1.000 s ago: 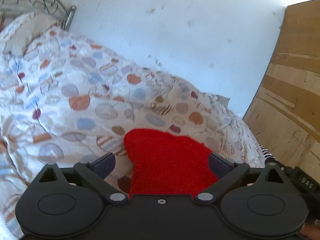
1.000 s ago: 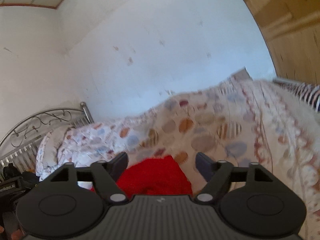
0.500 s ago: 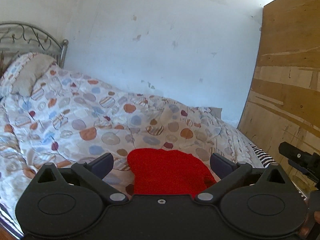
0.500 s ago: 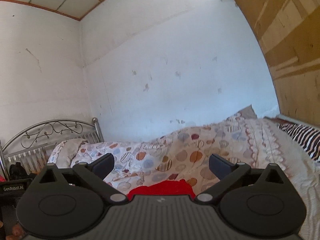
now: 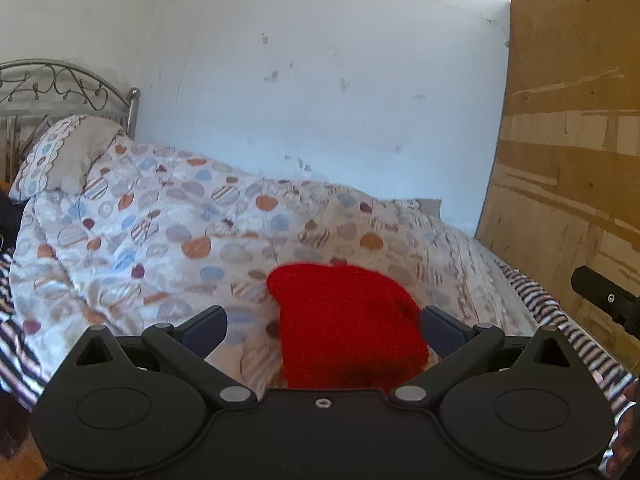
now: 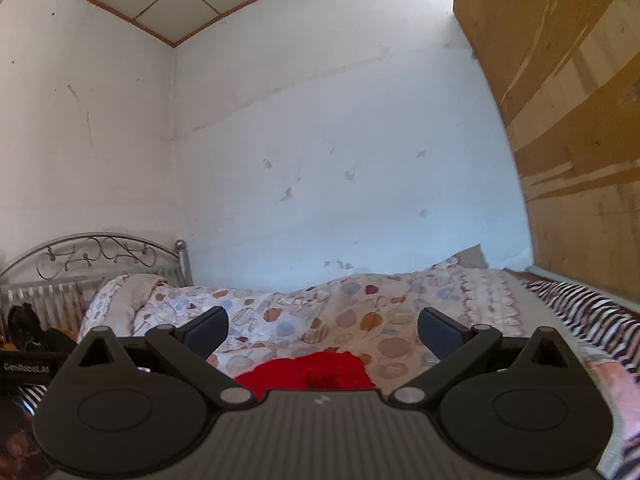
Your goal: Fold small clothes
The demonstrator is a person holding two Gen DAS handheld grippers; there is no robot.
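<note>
From the left wrist, the left gripper stands with its jaws spread wide and empty, and the red knit garment lies on the patterned quilt between and beyond its 2 fingers, close by the right one, with the metal headboard off to the left and a wooden panel to the right. From the right wrist, the right gripper is also spread wide with nothing between the pads, the red garment showing low, just above the gripper body, on the same quilt against the white wall.
</note>
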